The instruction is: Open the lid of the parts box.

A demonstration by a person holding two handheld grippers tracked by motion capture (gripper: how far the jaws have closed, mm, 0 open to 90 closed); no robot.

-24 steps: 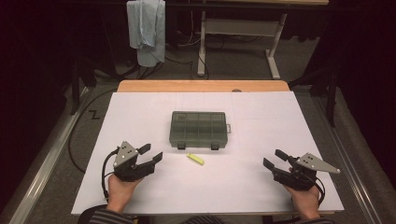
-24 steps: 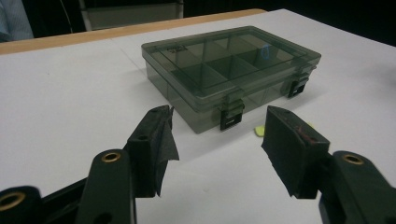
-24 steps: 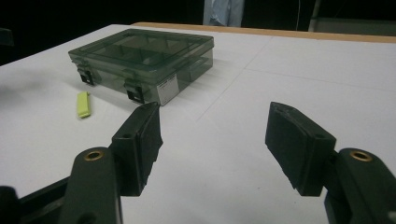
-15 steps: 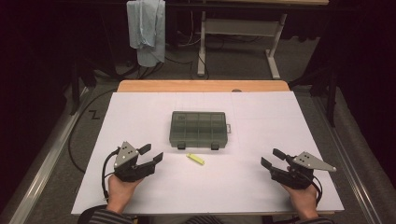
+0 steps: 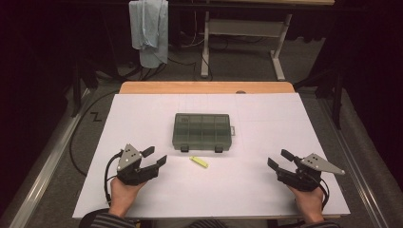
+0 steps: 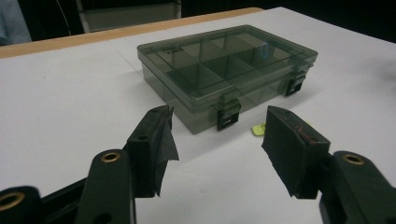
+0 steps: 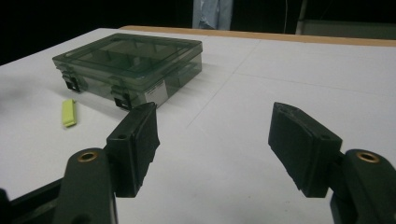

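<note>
both grippers, left gripper (image 5: 155, 156) and right gripper (image 5: 280, 158), sit open and empty, flanking the latched compartment box (image 5: 203, 131); reaching the yellow piece (image 5: 199, 162) looks next.

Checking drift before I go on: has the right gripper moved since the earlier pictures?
Yes. The right gripper has shifted slightly left, toward the yellow piece, which lies unmoved.

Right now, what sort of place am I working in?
Probably a lab or workshop recording station, not a home: a table covered in white sheet, a closed compartment box and a small yellow piece laid out on it, dark surroundings, cables on the floor and a bare desk frame behind.
</note>
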